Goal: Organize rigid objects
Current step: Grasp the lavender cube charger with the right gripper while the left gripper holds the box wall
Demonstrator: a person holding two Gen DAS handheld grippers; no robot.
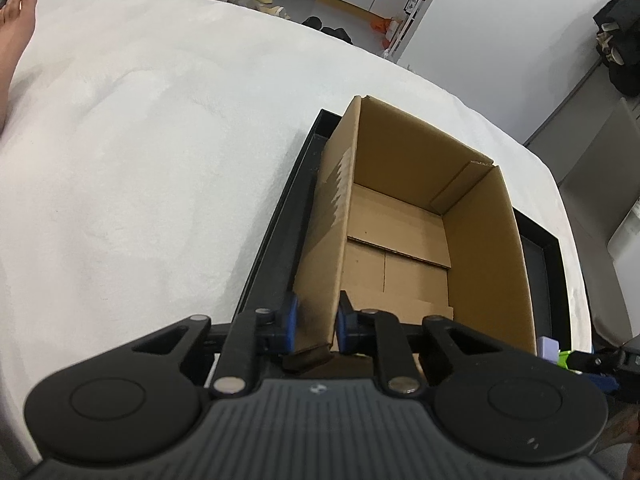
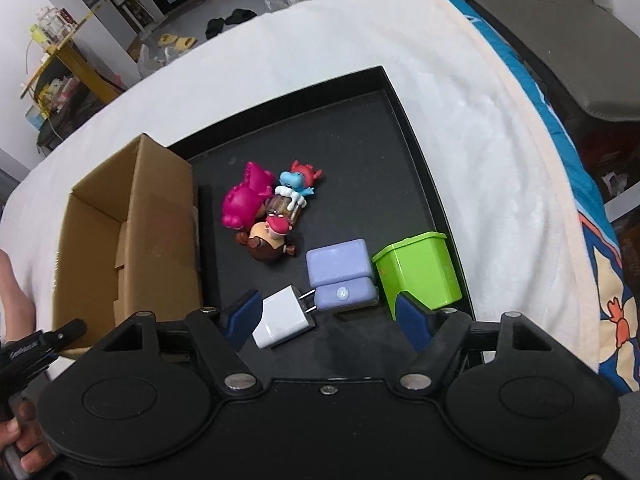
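The left claw (image 1: 316, 322) is closed down on the near left wall of the open cardboard box (image 1: 400, 232), one blue pad outside the wall and one inside, both pressing the cardboard. The box stands empty in the left part of a shallow black tray (image 2: 416, 148), which lies on a white blanket (image 1: 140, 140) spread over a bed.

The right claw (image 2: 326, 318) hangs about half open low over the near end of the tray. A white plug charger (image 2: 282, 318) lies between its fingers (just beside the left pad, though whether it touches cannot be told); the right pad is apart from it. Nothing is gripped.

The charger's prongs point at a lilac flip case (image 2: 340, 274) lying open just to its right. A green bin (image 2: 418, 272) stands on the right, close against the case. Farther in, a cluster of toy figures lies mid-tray: a pink one (image 2: 246, 202), a blue-and-white one (image 2: 294, 186), a red one (image 2: 306, 170) and a brown one with a red cap (image 2: 270, 240).
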